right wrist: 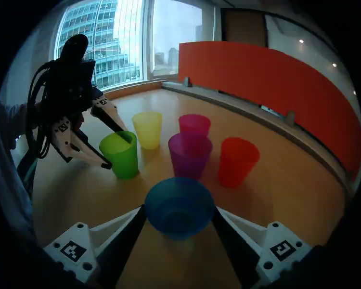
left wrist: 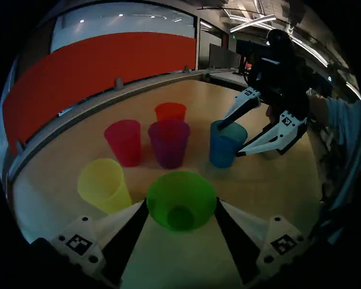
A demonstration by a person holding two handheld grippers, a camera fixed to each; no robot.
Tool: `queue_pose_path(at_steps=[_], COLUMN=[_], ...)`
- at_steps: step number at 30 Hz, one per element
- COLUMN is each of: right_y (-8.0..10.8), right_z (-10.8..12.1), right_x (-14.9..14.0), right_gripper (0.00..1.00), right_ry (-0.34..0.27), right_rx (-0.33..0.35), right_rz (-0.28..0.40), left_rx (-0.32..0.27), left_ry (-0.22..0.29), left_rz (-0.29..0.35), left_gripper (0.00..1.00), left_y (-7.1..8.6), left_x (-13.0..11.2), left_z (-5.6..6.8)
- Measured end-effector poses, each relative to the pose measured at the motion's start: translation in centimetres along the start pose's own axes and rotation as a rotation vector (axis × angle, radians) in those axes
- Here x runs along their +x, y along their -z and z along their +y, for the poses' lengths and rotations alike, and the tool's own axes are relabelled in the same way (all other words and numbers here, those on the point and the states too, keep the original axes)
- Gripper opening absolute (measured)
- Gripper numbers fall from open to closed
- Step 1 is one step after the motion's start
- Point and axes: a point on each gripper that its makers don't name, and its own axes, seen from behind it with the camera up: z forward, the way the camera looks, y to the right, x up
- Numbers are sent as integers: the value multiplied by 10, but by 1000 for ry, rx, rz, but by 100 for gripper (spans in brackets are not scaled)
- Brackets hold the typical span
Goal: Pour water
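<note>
The left gripper (left wrist: 180, 204) is clamped on the translucent green plastic cup (left wrist: 181, 192). Its two white fingers with black pads press the cup's opposite sides near the rim, and the open mouth faces up (I cannot tell whether it holds water). Just ahead and to the left of these fingers stands the translucent yellow plastic cup (left wrist: 103, 185), close to the green one but apart from it. Farther ahead, straight on, is the translucent purple plastic cup (left wrist: 169, 143). The translucent pink plastic cup (left wrist: 124, 142) stands just left of it, and the translucent orange plastic cup (left wrist: 170, 111) is right behind it. Ahead and to the right is the translucent blue plastic cup (left wrist: 226, 144).

The right gripper (right wrist: 179, 209) is closed on that blue cup in the same way, one finger on each side. From this gripper the purple cup is straight ahead and the orange one ahead to the right. The pink one is beyond the purple, and the yellow and green ones are ahead to the left.

There are six cups, one of each colour, all upright on the light wooden tabletop (left wrist: 272, 185). There are two grippers, each gripping one cup. In the left gripper view a person's pale sleeve (left wrist: 346, 120) shows behind the right gripper. A long orange-red panel (left wrist: 98, 62) runs beyond the table's far edge.
</note>
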Motion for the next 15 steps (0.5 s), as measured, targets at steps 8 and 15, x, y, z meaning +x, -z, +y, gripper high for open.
queue_pose_path(at_steps=[8,15], right_y=[0,-5], right_z=[-1,0], right_x=[0,1], right_gripper=[100,100], right_ry=[0,3], right_rx=[0,-4], right_rz=[4,6], left_rx=[6,4], left_ry=[-14,-2], left_rz=[-10,-6], left_gripper=[86,86], left_y=[-1,-1], left_x=[-2,0], left_z=[2,0])
